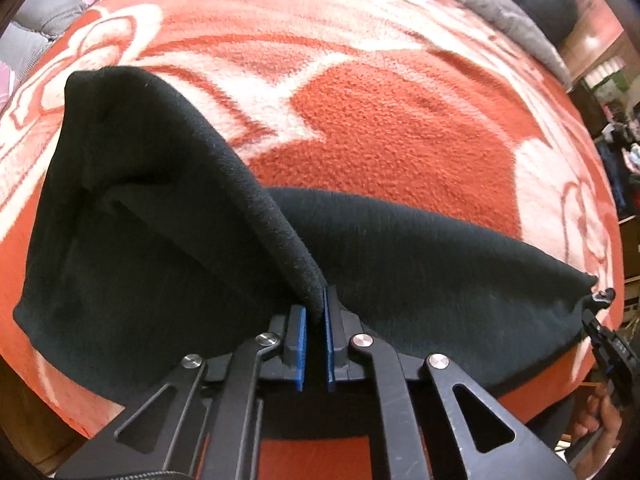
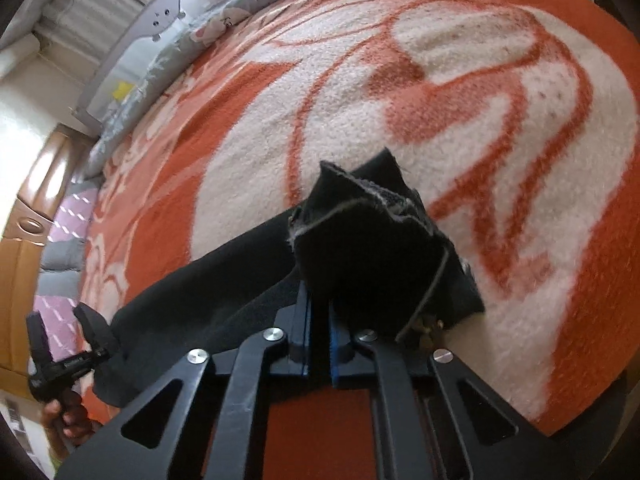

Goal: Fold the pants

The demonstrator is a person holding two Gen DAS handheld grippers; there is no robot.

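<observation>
Black pants [image 1: 400,248] lie on the bed's orange-and-white blanket [image 1: 380,120], filling the lower half of the left wrist view. Left claw [image 1: 314,320], bottom centre, is pinched tight on a raised ridge of cloth. In the right wrist view the right claw [image 2: 320,316], bottom centre, is clamped on a bunched, frayed-edged end. Fabric looks soft, fleecy and light; it droops between grips. Judgement: hold at hems and edges, keeping the span taut.
</observation>
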